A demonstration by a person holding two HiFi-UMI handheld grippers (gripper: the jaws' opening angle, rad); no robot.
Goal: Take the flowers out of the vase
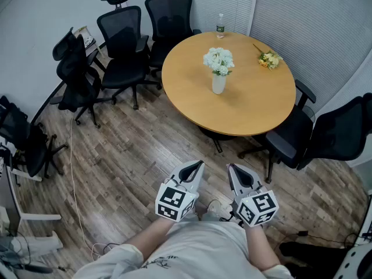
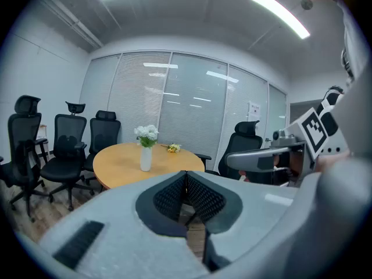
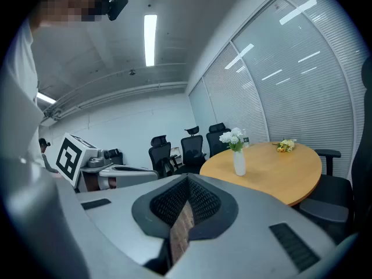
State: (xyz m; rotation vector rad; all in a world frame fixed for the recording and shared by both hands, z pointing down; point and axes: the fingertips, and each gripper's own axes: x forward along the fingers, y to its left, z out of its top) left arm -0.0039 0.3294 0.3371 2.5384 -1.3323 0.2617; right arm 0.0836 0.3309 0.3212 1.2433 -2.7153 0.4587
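White flowers stand upright in a pale vase near the middle of the round wooden worktop, well apart from both tools. From the left of the head view, black office chairs crowd the wall. A clear bottle stands at the worktop's far edge, then comes the vase, and a small yellow bunch lies flat near the far right rim. More black chairs sit at the right. Low in the view, over the wood-plank floor, the left hand-held gripper has its jaws pressed together on nothing, and the right hand-held gripper, just beside it, is likewise pressed together and empty
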